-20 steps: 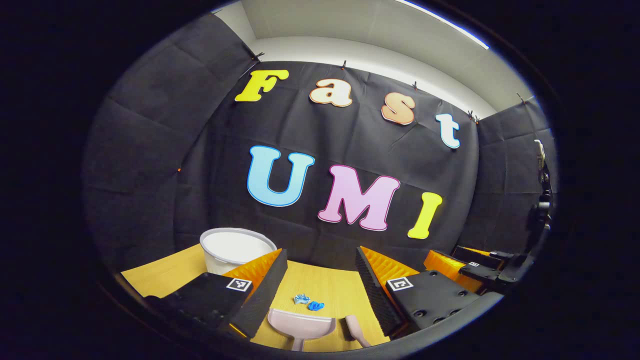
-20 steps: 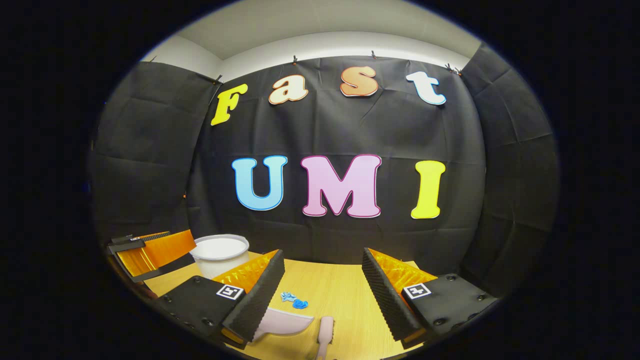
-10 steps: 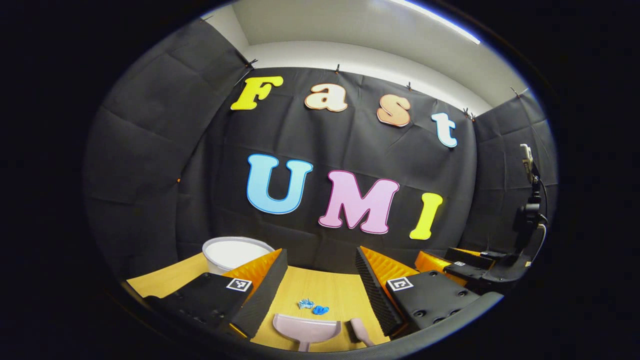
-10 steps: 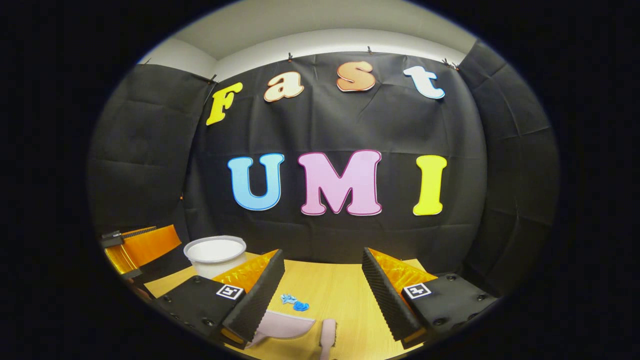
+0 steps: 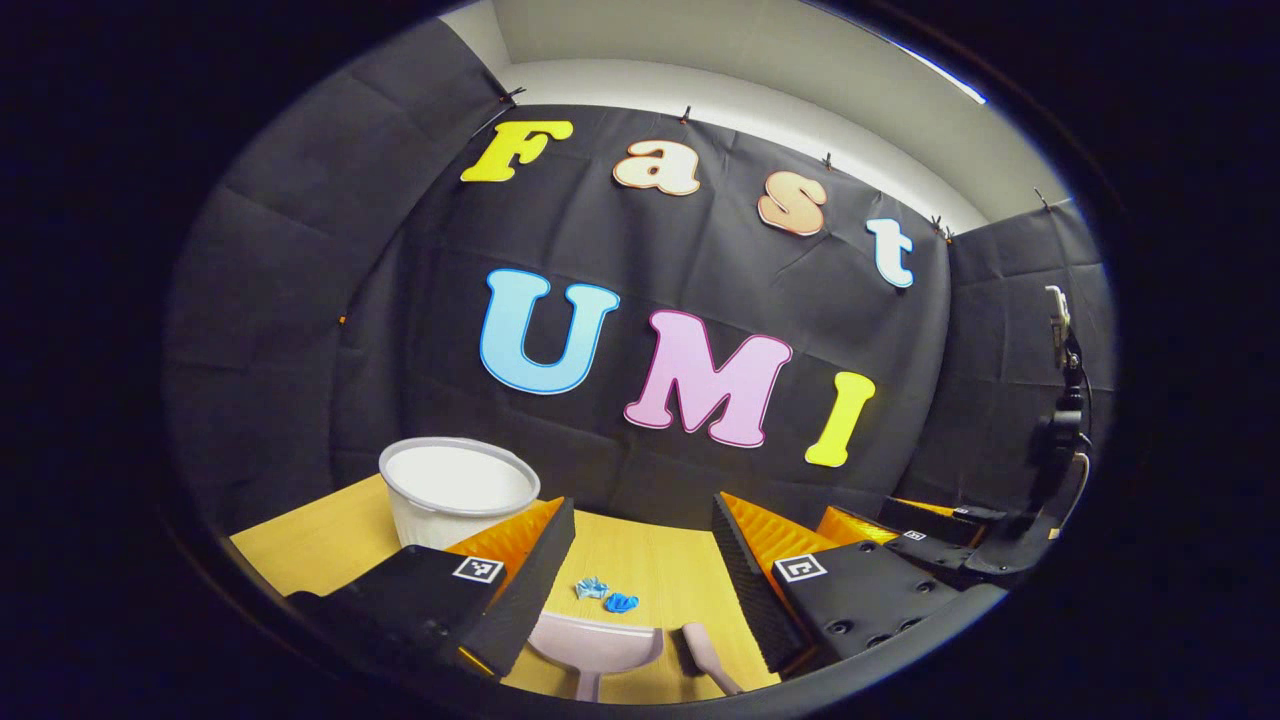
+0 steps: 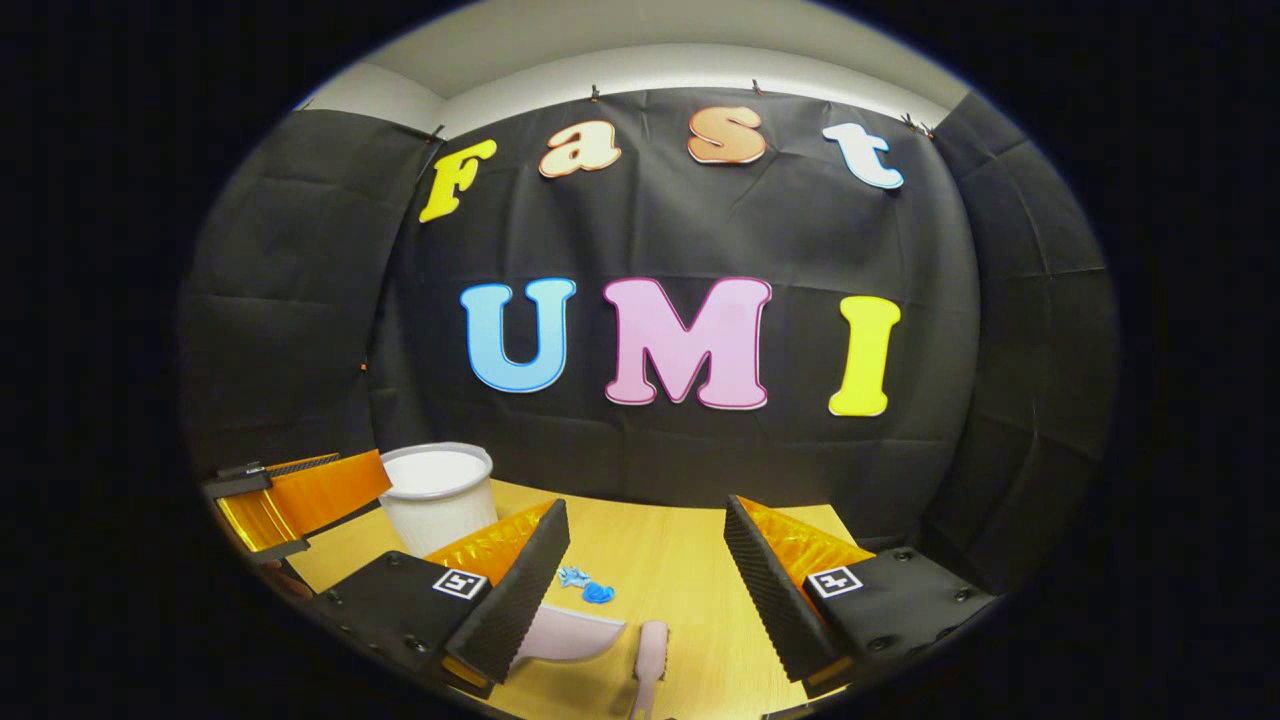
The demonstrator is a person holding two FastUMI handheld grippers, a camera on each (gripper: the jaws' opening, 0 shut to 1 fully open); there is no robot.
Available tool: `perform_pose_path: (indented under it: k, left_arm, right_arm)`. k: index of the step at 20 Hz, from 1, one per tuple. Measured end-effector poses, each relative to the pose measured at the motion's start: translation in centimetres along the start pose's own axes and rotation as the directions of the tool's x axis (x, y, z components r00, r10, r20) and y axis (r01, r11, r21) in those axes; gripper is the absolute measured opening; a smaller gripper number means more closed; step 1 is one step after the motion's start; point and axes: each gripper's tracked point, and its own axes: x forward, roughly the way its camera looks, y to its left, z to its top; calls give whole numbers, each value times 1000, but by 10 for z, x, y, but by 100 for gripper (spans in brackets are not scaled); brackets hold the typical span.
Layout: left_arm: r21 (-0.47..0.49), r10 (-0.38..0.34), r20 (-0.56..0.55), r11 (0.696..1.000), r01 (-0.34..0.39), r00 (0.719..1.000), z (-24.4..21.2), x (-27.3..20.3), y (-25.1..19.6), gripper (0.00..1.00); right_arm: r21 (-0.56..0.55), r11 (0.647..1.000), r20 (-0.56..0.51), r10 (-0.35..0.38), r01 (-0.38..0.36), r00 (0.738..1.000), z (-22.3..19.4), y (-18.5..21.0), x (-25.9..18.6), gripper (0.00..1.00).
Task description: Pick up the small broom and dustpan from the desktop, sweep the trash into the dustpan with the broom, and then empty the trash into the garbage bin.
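Dustpan point(image 5: 596, 647) and broom point(image 5: 704, 655) lay untouched on the desktop point(image 5: 320, 545), trash point(image 5: 608, 596) just beyond at twelve o'clock, bin point(image 5: 455, 490) at ten. Our left gripper point(image 5: 640, 570) and right gripper point(image 6: 645, 575) hung wide open, empty; we judged every step remained.

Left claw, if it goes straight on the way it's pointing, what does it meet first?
Probably the blue trash on the desktop, lying just past the dustpan between the open left claw fingers; depth is unclear, so it might pass over to the booth wall.
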Motion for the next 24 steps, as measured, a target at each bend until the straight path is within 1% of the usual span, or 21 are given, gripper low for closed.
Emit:
perform_pose_path:
  k: [1,2,7,9,11,13,15,16,17,18,19,20,21,22,23,24]
  left_arm:
    - [-9,-9,-30,1000,9,1000,-8,2,-1,81]
    - [-21,-19,-56,1000,18,998,-14,5,-2,81]
    - [-57,-35,-183,998,25,982,-44,14,4,81]
    - [-94,-39,-206,995,20,978,-50,13,10,81]
    - [-101,-30,-241,995,6,970,-59,15,18,81]
    - [-95,-40,-294,995,12,955,-69,15,21,81]
    - [-75,-43,-363,997,16,931,-82,20,24,81]
    - [-65,-45,-402,998,21,915,-87,23,24,81]
    - [-53,-41,-449,998,19,893,-96,27,24,81]
    - [-44,-38,-494,999,18,869,-106,29,25,81]
    - [-38,-33,-551,999,15,834,-119,32,24,81]
    - [-25,-25,-625,1000,12,780,-136,33,25,81]
    - [-7,-8,-721,1000,5,692,-149,30,23,81]
    - [0,2,-776,1000,-3,630,-162,33,21,81]
    - [-6,6,-830,1000,-20,557,-175,31,18,83]
    - [-19,6,-870,999,-46,492,-183,30,15,83]
  right_arm:
    - [7,1000,-12,-12,12,1000,-4,-4,-1,95]
    - [10,1000,-25,-26,26,999,-8,-8,-1,100]
    - [54,996,-117,-70,77,991,-37,-22,-2,100]
    - [76,994,-145,-71,83,987,-45,-19,-1,100]
    - [79,993,-164,-74,87,984,-52,-17,3,100]
    - [92,993,-232,-52,75,971,-68,-10,9,100]
    - [117,991,-286,-23,59,958,-80,-2,16,100]
    - [113,992,-320,-15,53,947,-88,-1,20,100]
    - [113,992,-369,-1,46,929,-101,3,27,100]
    - [104,994,-427,8,41,904,-117,4,33,94]
    - [107,994,-490,21,36,871,-135,4,37,100]
    - [107,994,-552,31,34,833,-153,4,39,100]
    - [102,994,-606,36,33,795,-165,3,42,94]
    - [103,994,-647,44,29,761,-178,1,44,100]
    - [79,996,-693,31,33,720,-198,-3,44,94]
    - [76,997,-736,37,28,675,-216,-2,44,100]
